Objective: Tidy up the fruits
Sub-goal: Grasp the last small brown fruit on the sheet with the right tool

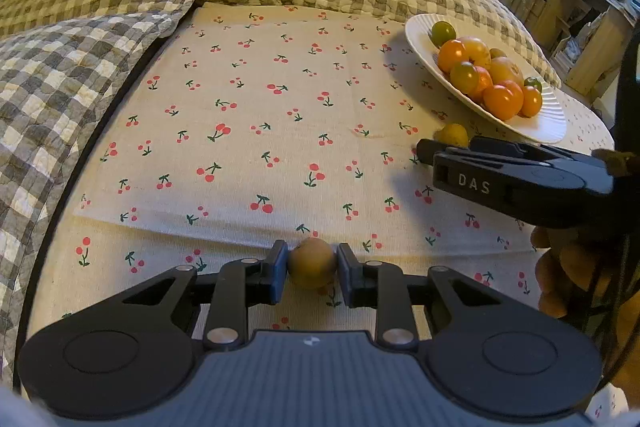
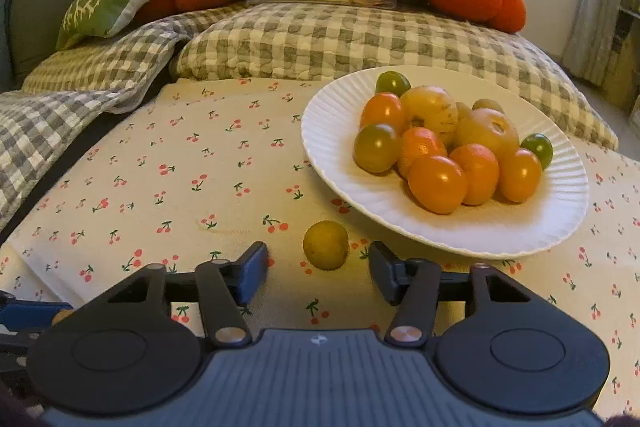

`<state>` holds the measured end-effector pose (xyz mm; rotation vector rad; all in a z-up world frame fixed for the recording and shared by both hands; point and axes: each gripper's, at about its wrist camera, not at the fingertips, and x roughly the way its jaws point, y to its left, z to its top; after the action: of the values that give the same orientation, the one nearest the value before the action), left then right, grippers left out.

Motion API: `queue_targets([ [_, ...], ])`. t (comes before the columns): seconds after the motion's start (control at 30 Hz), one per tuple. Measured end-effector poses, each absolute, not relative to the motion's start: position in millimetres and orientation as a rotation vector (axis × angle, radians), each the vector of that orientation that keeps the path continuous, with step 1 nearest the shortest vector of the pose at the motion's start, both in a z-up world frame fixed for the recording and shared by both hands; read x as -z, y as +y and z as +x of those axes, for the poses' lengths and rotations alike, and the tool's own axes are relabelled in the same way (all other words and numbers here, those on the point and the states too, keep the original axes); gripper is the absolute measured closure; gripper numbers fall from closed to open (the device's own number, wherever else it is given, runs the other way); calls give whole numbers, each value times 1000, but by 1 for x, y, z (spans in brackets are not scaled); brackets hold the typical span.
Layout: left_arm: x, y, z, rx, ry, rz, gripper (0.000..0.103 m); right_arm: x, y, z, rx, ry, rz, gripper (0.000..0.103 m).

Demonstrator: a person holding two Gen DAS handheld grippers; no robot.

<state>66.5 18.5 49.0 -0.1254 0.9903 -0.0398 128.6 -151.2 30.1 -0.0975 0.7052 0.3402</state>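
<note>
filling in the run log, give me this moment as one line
left gripper: shut on small fruit | right gripper: open, yellow fruit between fingers | plate: fruit piled

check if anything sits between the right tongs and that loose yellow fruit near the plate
Nothing visible does. The yellow fruit lies alone on the cherry-print cloth, just ahead of the gap of the open right tongs. The white plate stands off to the right of it.

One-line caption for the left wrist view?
Left gripper shut on a small yellow-brown fruit above the cherry-print cloth, right gripper nearby.
</note>
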Motion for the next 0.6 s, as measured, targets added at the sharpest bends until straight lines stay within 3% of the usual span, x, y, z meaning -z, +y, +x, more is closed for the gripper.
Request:
queue_targets([
  [0.07,-49,19,67,39,990,-128,86,-30,-152,130,-334,701,-98,59],
  [0.13,-49,19,67,40,990,-128,86,-30,-152,130,-325,698,-112,70],
  [0.17,-49,19,67,40,990,-128,86,-30,-151,129,-324,696,-115,81],
  [0.6,-51,18,68,32,980,-123,86,-47,-142,123,-393,708,-77,81],
])
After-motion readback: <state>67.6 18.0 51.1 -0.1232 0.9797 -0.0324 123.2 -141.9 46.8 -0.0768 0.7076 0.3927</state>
